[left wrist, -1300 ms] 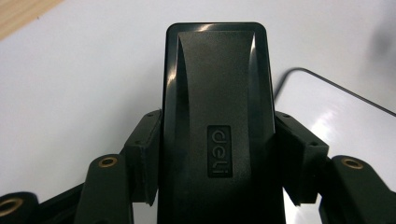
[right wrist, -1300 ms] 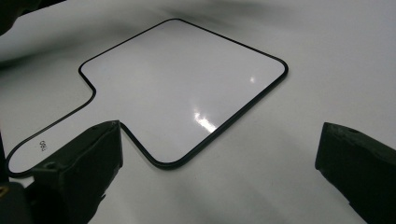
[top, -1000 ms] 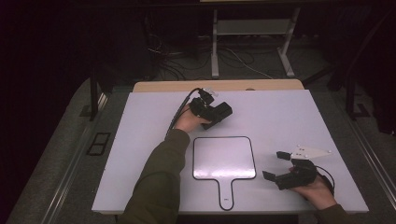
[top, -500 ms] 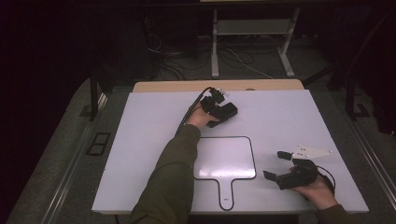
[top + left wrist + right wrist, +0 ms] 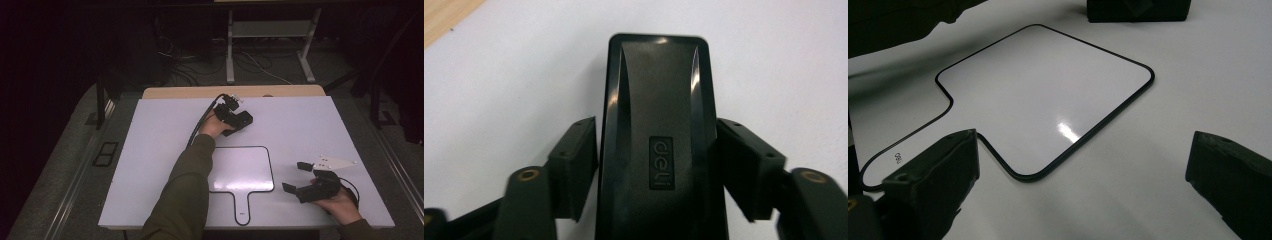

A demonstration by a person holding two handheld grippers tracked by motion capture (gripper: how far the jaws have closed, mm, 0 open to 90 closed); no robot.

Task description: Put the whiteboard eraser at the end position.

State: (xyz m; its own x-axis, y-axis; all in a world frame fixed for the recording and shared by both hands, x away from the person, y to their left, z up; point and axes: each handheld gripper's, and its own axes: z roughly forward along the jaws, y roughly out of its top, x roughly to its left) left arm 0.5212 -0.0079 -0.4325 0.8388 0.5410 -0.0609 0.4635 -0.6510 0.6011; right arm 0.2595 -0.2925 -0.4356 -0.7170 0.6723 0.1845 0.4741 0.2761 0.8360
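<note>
Desk (image 5: 150, 150): white top, a strip of pale wood along its far edge.

Whiteboard paddle (image 5: 245, 170): flat white panel with a black rim and a short handle, lying near the desk's near edge, handle pointing off that edge. Glossy, untouched.

Black block (image 5: 661, 140): a long, glossy hard-plastic brick with a small embossed logo (looks like a laptop power adapter), lying flat towards the middle of the desk's far edge, just short of the wood strip. Probably dense for its size, rigid and slick on its polished faces, not fragile. Its long straight sides look the best purchase, around mid-length so it does not tip.

Left gripper (image 5: 239, 119): set over the block, jaws astride it at mid-length. They have just been opening; thin gaps show between the pads and the block's sides, so it appears to lie free on the desk rather than being squeezed.

Right gripper (image 5: 300, 179): resting near the desk's near right corner, jaws spread wide with nothing between them, pointing towards the paddle.
</note>
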